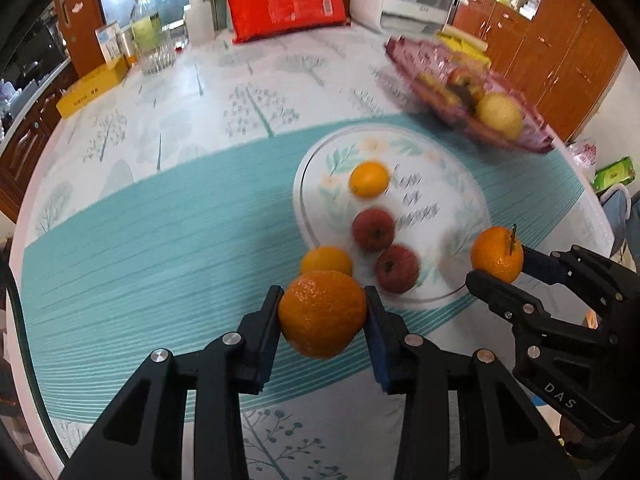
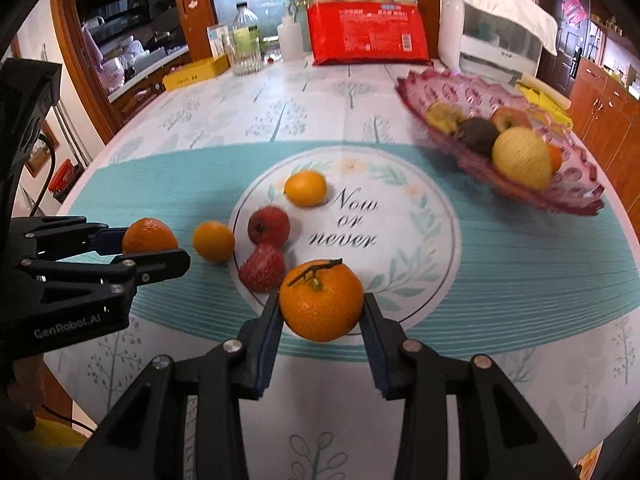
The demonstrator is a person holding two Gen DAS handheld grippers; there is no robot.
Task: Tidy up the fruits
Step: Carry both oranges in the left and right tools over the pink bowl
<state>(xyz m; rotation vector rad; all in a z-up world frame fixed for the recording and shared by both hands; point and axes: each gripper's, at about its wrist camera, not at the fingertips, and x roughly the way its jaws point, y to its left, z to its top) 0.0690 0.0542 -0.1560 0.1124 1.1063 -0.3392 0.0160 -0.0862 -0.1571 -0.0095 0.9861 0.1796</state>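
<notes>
My left gripper is shut on a rough-skinned orange, held above the teal band of the tablecloth. My right gripper is shut on a stemmed orange. Each gripper shows in the other's view: the right gripper with the stemmed orange, the left gripper with the rough orange. On the table's round floral print lie two small oranges and two red apples. A pink glass fruit bowl holds several fruits at the right.
At the table's far edge stand a red package, a white appliance, a ribbed glass, bottles and a yellow box. Wooden cabinets flank the right side. The table rim curves close on the left.
</notes>
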